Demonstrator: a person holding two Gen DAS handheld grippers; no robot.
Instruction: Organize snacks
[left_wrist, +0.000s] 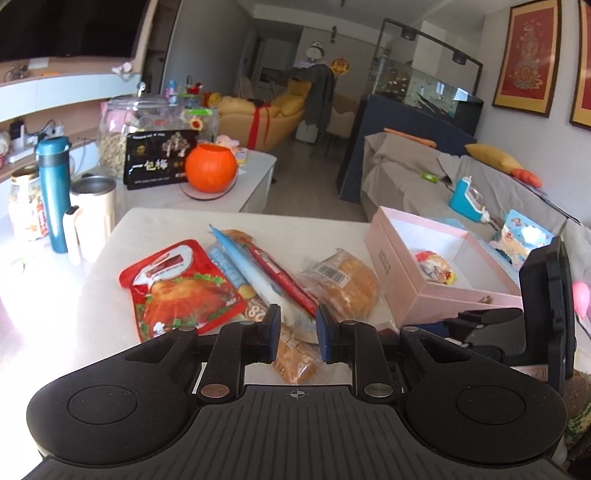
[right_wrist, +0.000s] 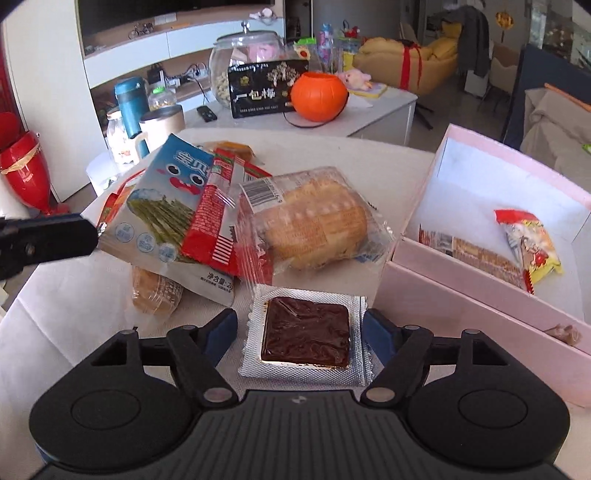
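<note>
A pile of snacks lies on the white table: a red chicken pouch (left_wrist: 177, 288), a blue seaweed bag (right_wrist: 162, 218), a red stick pack (right_wrist: 218, 210) and a wrapped bread (right_wrist: 314, 221). A pink box (right_wrist: 491, 280) stands open at the right with a red-yellow packet (right_wrist: 528, 243) and a wafer pack (right_wrist: 480, 258) inside. My right gripper (right_wrist: 301, 328) is open, its fingers either side of a brown cake in a clear wrapper (right_wrist: 306, 328). My left gripper (left_wrist: 297, 328) is partly open over a small bread pack (left_wrist: 295, 358), holding nothing.
A second table behind holds an orange pumpkin bucket (left_wrist: 210, 168), a black gift box (left_wrist: 159, 158), a glass jar (left_wrist: 122, 133), a teal flask (left_wrist: 55, 188) and a cream mug (left_wrist: 92, 214). A covered sofa (left_wrist: 443, 184) stands at the right.
</note>
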